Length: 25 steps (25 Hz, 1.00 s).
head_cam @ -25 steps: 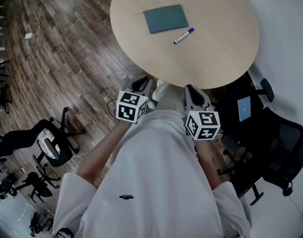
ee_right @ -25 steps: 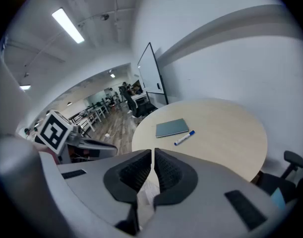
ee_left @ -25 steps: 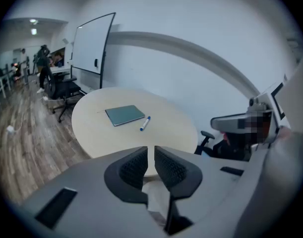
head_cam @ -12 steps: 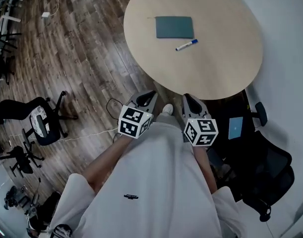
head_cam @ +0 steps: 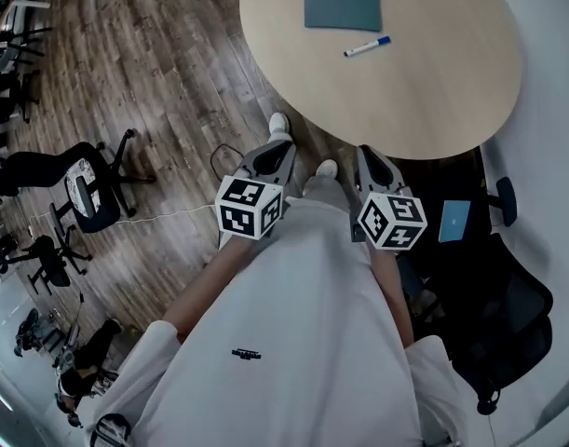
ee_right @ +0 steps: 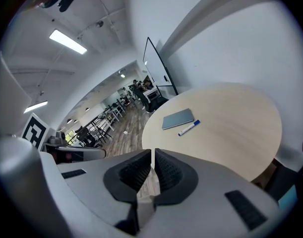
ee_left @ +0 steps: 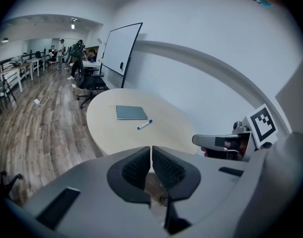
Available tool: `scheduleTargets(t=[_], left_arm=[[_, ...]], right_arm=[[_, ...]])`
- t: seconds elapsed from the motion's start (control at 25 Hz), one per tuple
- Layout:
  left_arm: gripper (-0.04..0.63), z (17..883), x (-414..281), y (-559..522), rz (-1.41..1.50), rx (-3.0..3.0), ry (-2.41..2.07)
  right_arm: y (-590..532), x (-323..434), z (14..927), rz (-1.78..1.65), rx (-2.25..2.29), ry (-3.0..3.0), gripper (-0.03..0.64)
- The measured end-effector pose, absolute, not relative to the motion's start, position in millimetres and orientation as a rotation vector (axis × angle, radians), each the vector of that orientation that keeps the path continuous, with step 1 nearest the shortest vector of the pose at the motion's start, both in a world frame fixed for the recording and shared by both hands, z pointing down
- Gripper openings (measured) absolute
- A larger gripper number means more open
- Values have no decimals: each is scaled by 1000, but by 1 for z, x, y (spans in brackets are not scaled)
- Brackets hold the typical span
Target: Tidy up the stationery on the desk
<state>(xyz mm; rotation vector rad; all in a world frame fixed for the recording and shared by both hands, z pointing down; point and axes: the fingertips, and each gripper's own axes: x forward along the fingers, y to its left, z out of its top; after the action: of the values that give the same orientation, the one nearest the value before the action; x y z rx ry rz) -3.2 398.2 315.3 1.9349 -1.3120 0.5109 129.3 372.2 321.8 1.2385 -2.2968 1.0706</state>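
Two shut tools, both short of the round bench.

The left tool (head_cam: 277, 147) and the right tool (head_cam: 366, 154) each have their jaws pressed together with nothing between them. The flat grey-green notebook (head_cam: 342, 7) lies on the round pale wooden bench (head_cam: 433, 101), and the white marker with a blue cap (head_cam: 367, 47) lies just beside it, well apart from both tools. The top of the bench is cut off in the head view. A black office chair (head_cam: 508, 315) stands to the right of the bench, with a small blue thing (head_cam: 453, 221) by it that is too small to name. A whiteboard (ee_left: 119, 48) stands behind the bench.
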Motion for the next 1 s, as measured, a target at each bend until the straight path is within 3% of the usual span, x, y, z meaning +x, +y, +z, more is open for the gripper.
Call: scheduleTargets(t=[1.0], left_arm=[[29,298,-74,147,581,2271,-846]], right_arm=[[165,27,294,1127,1683,-2023,48]])
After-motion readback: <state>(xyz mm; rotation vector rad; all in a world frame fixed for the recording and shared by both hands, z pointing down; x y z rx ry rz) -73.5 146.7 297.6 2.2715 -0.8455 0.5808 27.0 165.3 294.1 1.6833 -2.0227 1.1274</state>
